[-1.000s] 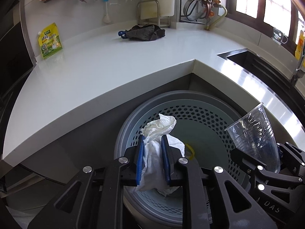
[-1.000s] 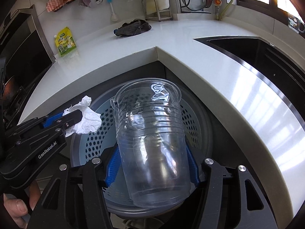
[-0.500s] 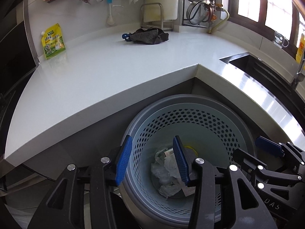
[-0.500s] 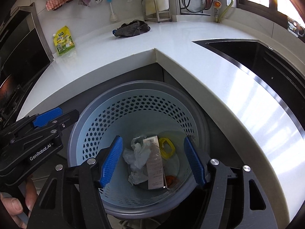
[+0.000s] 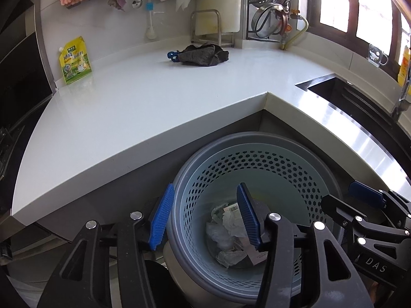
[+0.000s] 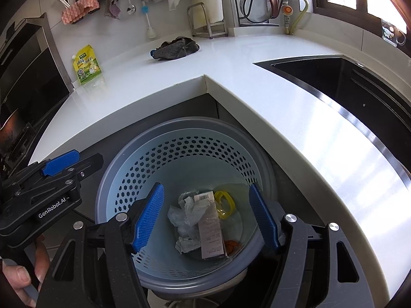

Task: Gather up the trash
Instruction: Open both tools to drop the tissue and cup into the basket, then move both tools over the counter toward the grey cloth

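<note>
A round grey-blue perforated trash bin (image 5: 257,159) (image 6: 179,151) stands on the floor in the inner corner of the white counter. Crumpled white tissue (image 5: 226,228) (image 6: 187,213), a paper receipt (image 6: 210,231) and a yellow ring (image 6: 226,204) lie at its bottom. My left gripper (image 5: 205,215) is open and empty over the bin's left rim; it also shows in the right wrist view (image 6: 61,164). My right gripper (image 6: 208,218) is open and empty above the bin; it also shows in the left wrist view (image 5: 364,197).
The white counter (image 5: 154,102) (image 6: 257,82) wraps around the bin. On it lie a dark grey cloth (image 5: 203,54) (image 6: 174,48) and a yellow pouch (image 5: 74,61) (image 6: 87,65). A dark sink (image 6: 346,82) sits to the right. Utensils hang on the back wall.
One second ago the left gripper held the tissue and the right held a clear plastic cup over the bin. Both opened and the items dropped in; both grippers are now empty.
</note>
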Demonstrator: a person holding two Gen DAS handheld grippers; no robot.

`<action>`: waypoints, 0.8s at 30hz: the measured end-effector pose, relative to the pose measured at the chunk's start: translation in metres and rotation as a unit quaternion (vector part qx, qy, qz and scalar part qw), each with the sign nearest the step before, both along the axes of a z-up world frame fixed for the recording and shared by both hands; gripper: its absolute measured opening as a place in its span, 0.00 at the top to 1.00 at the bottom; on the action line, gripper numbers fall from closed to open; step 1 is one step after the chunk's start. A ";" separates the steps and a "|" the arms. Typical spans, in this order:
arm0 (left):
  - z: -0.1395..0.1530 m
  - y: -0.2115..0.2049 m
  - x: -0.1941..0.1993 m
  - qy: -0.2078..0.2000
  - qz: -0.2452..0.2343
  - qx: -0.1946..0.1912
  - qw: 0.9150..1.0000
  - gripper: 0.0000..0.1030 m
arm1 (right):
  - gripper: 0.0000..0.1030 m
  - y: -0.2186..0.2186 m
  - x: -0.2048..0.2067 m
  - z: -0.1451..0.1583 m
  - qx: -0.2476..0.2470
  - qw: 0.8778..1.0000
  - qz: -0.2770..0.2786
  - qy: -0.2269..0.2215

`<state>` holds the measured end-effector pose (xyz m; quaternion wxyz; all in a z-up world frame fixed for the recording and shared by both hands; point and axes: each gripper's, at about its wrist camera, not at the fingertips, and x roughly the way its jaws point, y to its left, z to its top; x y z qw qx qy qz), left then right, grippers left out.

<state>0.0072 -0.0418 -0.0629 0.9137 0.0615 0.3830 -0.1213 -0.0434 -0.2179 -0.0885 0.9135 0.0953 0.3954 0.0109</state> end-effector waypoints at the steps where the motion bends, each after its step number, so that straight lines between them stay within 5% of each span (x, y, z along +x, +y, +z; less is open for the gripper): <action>1: 0.000 0.000 0.000 0.002 -0.001 0.000 1.000 0.51 | 0.36 -0.001 0.001 0.000 0.003 1.000 0.000 0.000; 5: 0.005 0.000 0.001 -0.007 -0.001 0.002 1.000 0.42 | 0.36 -0.006 0.005 0.004 0.009 1.000 -0.002 -0.008; 24: 0.040 0.010 0.028 -0.036 -0.014 -0.033 0.999 0.36 | 0.32 -0.019 0.038 0.027 0.007 0.999 -0.032 -0.023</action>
